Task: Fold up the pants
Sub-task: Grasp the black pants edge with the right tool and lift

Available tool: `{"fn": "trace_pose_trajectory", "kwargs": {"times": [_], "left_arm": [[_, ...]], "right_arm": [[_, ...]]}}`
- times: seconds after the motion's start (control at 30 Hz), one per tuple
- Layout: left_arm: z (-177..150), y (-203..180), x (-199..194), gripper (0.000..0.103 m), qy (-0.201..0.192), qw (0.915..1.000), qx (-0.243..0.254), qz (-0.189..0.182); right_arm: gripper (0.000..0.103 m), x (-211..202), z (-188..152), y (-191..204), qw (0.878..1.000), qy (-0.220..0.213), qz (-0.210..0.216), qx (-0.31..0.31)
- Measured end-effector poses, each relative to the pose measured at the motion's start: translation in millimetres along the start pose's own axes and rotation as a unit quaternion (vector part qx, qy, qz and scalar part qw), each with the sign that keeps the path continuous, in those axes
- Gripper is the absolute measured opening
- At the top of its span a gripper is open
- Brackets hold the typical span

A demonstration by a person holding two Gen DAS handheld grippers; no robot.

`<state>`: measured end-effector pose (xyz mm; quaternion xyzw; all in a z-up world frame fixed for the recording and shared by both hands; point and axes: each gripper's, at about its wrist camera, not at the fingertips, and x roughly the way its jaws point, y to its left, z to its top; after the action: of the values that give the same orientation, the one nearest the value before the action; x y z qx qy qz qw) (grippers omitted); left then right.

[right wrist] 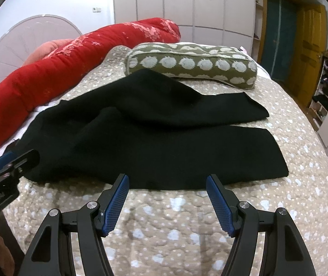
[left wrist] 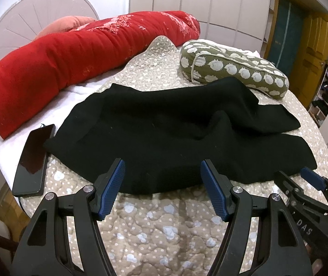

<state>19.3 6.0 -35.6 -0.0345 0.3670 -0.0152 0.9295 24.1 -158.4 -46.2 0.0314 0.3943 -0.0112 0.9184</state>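
Both tools, left tool (left wrist: 162, 188) and right tool (right wrist: 167, 201), hung wide apart at the bed's near edge, about to grab the rumpled black knit pants (left wrist: 175, 138); next they'd need the near hem.

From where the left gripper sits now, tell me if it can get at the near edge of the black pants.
Probably yes. The left gripper is open, its fingertips right at the near hem of the black pants, with only bare quilt between. The phone lies off to the left, clear of the path.

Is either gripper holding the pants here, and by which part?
Nothing is held. Left gripper and right gripper are both open at the near edge of the black pants.
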Motion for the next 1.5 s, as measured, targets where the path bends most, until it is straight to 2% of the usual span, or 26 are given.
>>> {"fn": "trace_pose_trajectory", "kwargs": {"times": [0.2, 0.4, 0.5, 0.6, 0.67, 0.8, 0.83, 0.87, 0.9, 0.93, 1.0, 1.03, 1.1, 1.2, 1.27, 1.33, 1.37, 1.4, 1.47, 1.5], "left_arm": [[-2.4, -2.1, 11.7, 0.069, 0.019, 0.9998, -0.003, -0.006], [0.8, 11.0, 8.4, 0.069, 0.017, 0.9995, -0.018, -0.017], [-1.4, 29.4, 7.1, 0.069, 0.017, 0.9991, -0.036, -0.016], [-5.7, 42.0, 14.0, 0.069, 0.027, 0.9984, -0.05, -0.001], [-8.2, 49.9, 21.3, 0.069, 0.039, 0.9973, -0.063, 0.005], [-9.9, 60.3, 30.0, 0.069, 0.058, 0.9945, -0.086, 0.003], [-10.2, 62.1, 29.9, 0.069, 0.058, 0.9943, -0.089, 0.006], [-10.2, 63.5, 29.5, 0.069, 0.057, 0.9942, -0.09, 0.01], [-10.0, 65.9, 29.0, 0.069, 0.057, 0.9941, -0.092, 0.013], [-10.2, 67.8, 28.0, 0.069, 0.057, 0.9937, -0.095, 0.015], [-9.8, 74.6, 27.4, 0.069, 0.058, 0.9928, -0.104, 0.015], [-9.5, 78.2, 26.9, 0.069, 0.058, 0.992, -0.111, 0.015], [-9.5, 84.4, 25.2, 0.069, 0.06, 0.9906, -0.122, 0.013], [-8.7, 88.3, 22.6, 0.069, 0.056, 0.9902, -0.128, 0.011], [-8.3, 87.6, 22.6, 0.069, 0.053, 0.9902, -0.129, 0.013], [-8.7, 85.5, 25.1, 0.069, 0.056, 0.9902, -0.128, 0.011], [-8.3, 83.3, 26.7, 0.069, 0.059, 0.9903, -0.125, 0.01], [-7.8, 80.9, 26.7, 0.069, 0.062, 0.9909, -0.119, 0.009], [-5.0, 79.0, 24.0, 0.069, 0.056, 0.9923, -0.11, 0.013], [-2.3, 78.7, 21.7, 0.069, 0.049, 0.993, -0.106, 0.017]], "right_arm": [[0.068, 10.2, -0.9, -20.1, 0.999, 0.018, -0.002, 0.029], [0.068, 14.8, -6.3, -39.0, 0.999, 0.028, -0.022, 0.026], [0.068, 18.3, -13.4, -68.3, 0.997, 0.04, -0.023, 0.065], [0.068, 24.7, -19.2, -107.3, 0.988, 0.05, -0.014, 0.142], [0.068, 29.2, -17.6, -118.4, 0.984, 0.049, -0.001, 0.17], [0.07, 46.1, -3.8, -118.6, 0.982, 0.042, -0.007, 0.183], [0.063, 49.8, -0.9, -120.5, 0.981, 0.032, -0.001, 0.193], [0.05, 50.6, -0.4, -122.5, 0.979, 0.022, 0.008, 0.2], [0.018, 53.2, 2.4, -127.7, 0.976, 0.011, 0.031, 0.215], [0.009, 55.1, 4.5, -131.1, 0.974, 0.012, 0.039, 0.224], [0.006, 41.7, 5.9, -143.3, 0.966, -0.008, 0.072, 0.247], [0.005, 29.1, 6.6, -146.5, 0.969, -0.024, 0.066, 0.238], [0.005, -3.1, 6.2, -149.4, 0.976, -0.053, 0.033, 0.207], [0.005, -42.8, -6.9, -167.7, 0.976, -0.063, 0.038, 0.203], [0.005, -48.0, -17.7, -171.5, 0.98, -0.044, 0.02, 0.192], [0.005, -33.8, -27.4, -171.6, 0.984, -0.015, -0.016, 0.175], [0.006, -22.0, -33.3, -174.0, 0.984, 0.008, -0.023, 0.176], [0.009, -6.8, -39.0, -175.4, 0.982, 0.05, -0.031, 0.181], [0.016, -8.7, -41.0, -177.2, 0.982, 0.052, -0.032, 0.179], [0.024, -17.0, -37.1, -176.1, 0.983, 0.046, -0.057, 0.168]]}}
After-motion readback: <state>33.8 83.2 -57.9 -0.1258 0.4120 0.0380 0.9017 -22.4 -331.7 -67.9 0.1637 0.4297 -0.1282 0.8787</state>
